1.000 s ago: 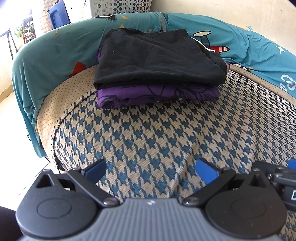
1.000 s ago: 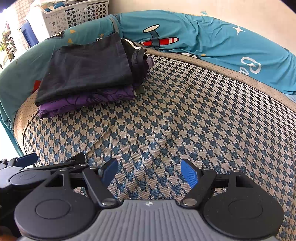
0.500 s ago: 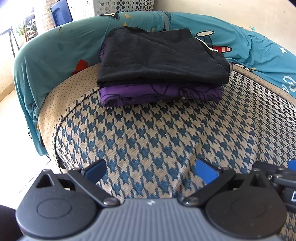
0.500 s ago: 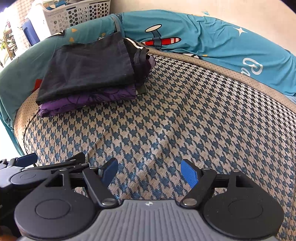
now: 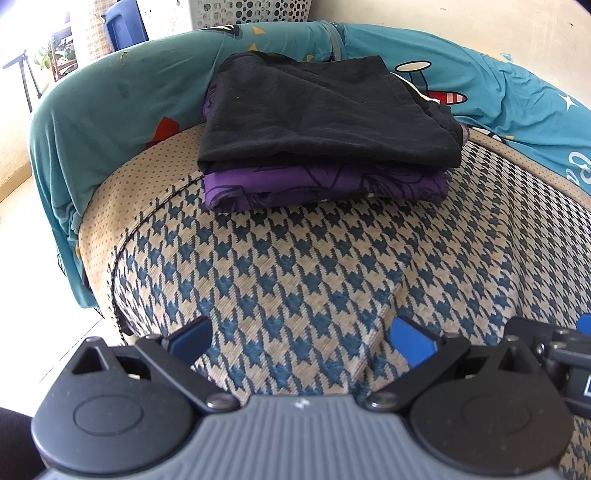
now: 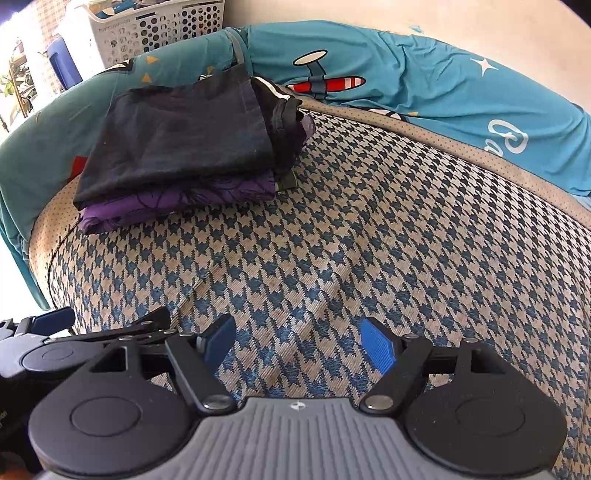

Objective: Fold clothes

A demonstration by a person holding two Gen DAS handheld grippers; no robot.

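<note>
Both pairs of jaws stand released and empty: the left gripper (image 5: 301,338) and the right gripper (image 6: 297,341) hover low in their frames over bare houndstooth cushion (image 5: 314,266), side by side, with nothing between the blue pads.

The folded clothes sit as a stack in the upper middle of the left wrist view and the upper left of the right wrist view: a black garment (image 5: 317,110) lies on top of a purple garment (image 5: 325,184), and the pile leans partly against the teal cover (image 5: 110,110) at the back of the seat.

The main risk, as I judge it, lies in that stack. Its right end looks loose in the right wrist view, where bunched black edges (image 6: 286,122) spill past the fold; a careless brush from a gripper, or another item dropped on top off-centre, could push the layers askew or undo the fold.

The pile also rests near the cushion's left rim, so a shove toward the left of the frame could slide it off.

No unfolded garment is in view near the grippers, so whatever comes next may mean reaching toward the white basket (image 6: 147,29) at the top left, passing over the stack.
</note>
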